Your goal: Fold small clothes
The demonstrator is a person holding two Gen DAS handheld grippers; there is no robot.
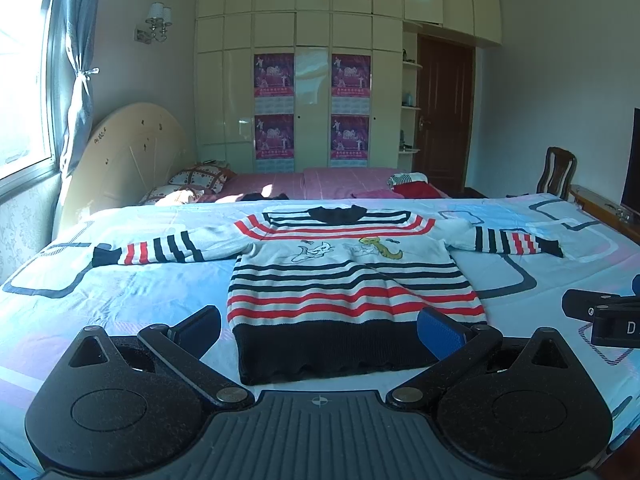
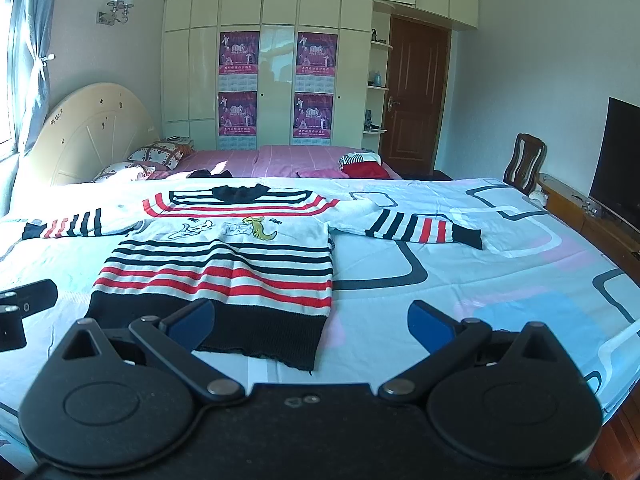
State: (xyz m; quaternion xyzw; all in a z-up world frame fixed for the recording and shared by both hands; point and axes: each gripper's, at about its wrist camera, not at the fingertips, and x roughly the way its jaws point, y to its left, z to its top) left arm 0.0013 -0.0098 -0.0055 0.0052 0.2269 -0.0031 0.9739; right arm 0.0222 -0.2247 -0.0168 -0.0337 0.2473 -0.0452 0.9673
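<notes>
A small striped sweater [image 1: 352,276] lies flat and face up on the bed [image 1: 140,296], sleeves spread out to either side, its dark collar at the far end and its dark hem nearest the two tools. The left hand-held gripper [image 1: 320,330] hovers just short of the hem with its jaws spread wide, holding nothing; the hem spans the gap between its blue pads [image 1: 438,332]. The right hand-held gripper [image 2: 310,326] is likewise wide and empty, and the sweater's right hem corner sits ahead of its left finger, while bare patterned bedsheet lies ahead of its right finger. In the left wrist view, the right tool shows at the right edge, just beside the sweater's lower right side. Far beyond both tools stand a pink-covered bed [image 2: 280,160], a cream wardrobe [image 2: 276,60] with posters, and a brown door [image 2: 416,96].
</notes>
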